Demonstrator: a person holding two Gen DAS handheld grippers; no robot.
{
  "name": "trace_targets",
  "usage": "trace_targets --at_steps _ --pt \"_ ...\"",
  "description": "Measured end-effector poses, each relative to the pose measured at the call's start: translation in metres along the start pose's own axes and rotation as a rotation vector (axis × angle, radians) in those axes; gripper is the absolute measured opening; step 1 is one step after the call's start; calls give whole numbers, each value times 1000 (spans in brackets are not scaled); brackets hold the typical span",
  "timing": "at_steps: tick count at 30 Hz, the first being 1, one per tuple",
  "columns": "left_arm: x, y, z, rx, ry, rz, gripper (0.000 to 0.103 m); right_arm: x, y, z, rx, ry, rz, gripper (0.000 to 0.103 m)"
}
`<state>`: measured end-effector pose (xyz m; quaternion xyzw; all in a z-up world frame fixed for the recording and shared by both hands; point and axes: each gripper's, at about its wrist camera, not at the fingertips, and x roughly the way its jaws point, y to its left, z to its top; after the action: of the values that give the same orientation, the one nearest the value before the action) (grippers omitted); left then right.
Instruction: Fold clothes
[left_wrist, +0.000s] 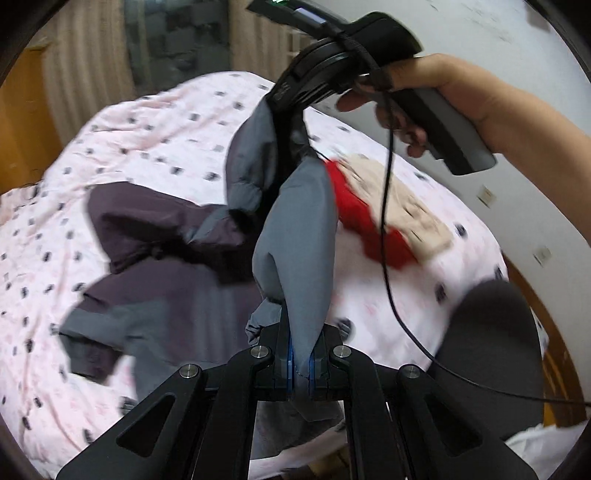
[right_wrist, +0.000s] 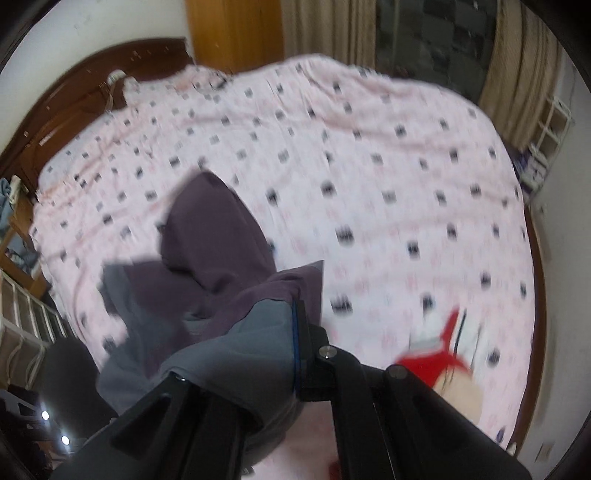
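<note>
A grey and dark purple jacket (left_wrist: 166, 258) hangs lifted over the pink patterned bed (left_wrist: 147, 122). My left gripper (left_wrist: 301, 363) is shut on a grey edge of the jacket, which rises from its jaws as a taut fold. In the left wrist view the right gripper (left_wrist: 284, 110), held in a hand (left_wrist: 402, 110), pinches the jacket higher up. From the right wrist view, my right gripper (right_wrist: 295, 332) is shut on the jacket (right_wrist: 218, 251), grey cloth draping over its left finger and hiding it. The purple body trails down onto the bed (right_wrist: 369, 166).
A red and beige garment (left_wrist: 380, 210) lies on the bed to the right, also visible as a red and beige garment (right_wrist: 443, 365) in the right wrist view. A dark wooden headboard (right_wrist: 74, 99) and curtains (right_wrist: 517, 66) border the bed. A black cable (left_wrist: 388, 221) hangs from the right gripper.
</note>
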<state>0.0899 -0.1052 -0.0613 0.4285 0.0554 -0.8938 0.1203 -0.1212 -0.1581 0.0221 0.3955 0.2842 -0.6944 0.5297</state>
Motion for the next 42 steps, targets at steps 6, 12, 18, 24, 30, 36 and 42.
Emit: trace_targets --at_steps 6,12,18,24,30,36,42 --pt "23 -36 -12 106 56 -50 5 32 -27 -64 74 64 -89 2" --pt "24 -39 -35 149 83 -51 51 59 -37 -104 53 149 -215 16" --pt "12 -16 -58 131 69 0 61 61 -36 -130 -41 196 -317 52" --pt "-1 57 -71 -48 56 137 61 35 -51 -154 -51 199 -286 60" --pt "0 133 -85 -195 57 331 61 8 -90 -165 45 181 -233 69" --pt "20 202 -102 -371 82 385 61 13 -85 -173 -99 321 -322 74" --pt "33 225 -91 -455 19 299 61 10 -74 -187 -204 382 -296 74"
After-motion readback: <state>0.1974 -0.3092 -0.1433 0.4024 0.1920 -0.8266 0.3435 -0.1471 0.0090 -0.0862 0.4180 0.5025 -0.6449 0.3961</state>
